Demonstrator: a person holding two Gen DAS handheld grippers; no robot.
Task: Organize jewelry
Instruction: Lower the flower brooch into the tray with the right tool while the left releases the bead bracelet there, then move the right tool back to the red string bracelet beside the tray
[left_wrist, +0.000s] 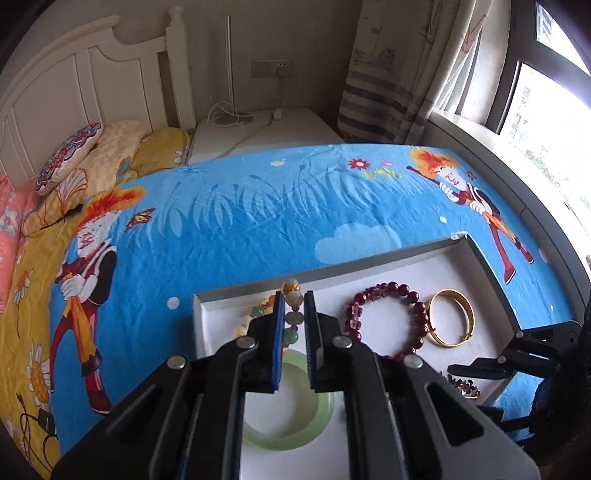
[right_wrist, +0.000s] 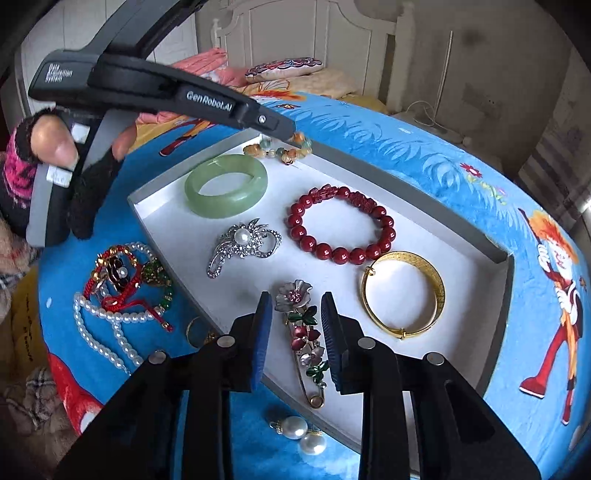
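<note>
A shallow white tray (right_wrist: 476, 280) lies on the blue bedspread. My left gripper (left_wrist: 294, 299) is narrowly open around a multicolour bead bracelet (left_wrist: 293, 291) at the tray's far corner; it also shows in the right wrist view (right_wrist: 284, 147). My right gripper (right_wrist: 296, 306) is open, its fingers either side of a flower brooch pin (right_wrist: 304, 328) in the tray. In the tray also lie a green jade bangle (right_wrist: 226, 186), a red bead bracelet (right_wrist: 341, 225), a gold bangle (right_wrist: 404, 299) and a silver pearl brooch (right_wrist: 242, 245).
Outside the tray on the bedspread lie a tangle of pearl necklace and red cord bracelets (right_wrist: 118, 288), a gold ring (right_wrist: 197, 332) and two pearl earrings (right_wrist: 301, 435). Pillows (left_wrist: 92, 162) and a headboard stand at the bed's far end. A window (left_wrist: 546, 110) is at right.
</note>
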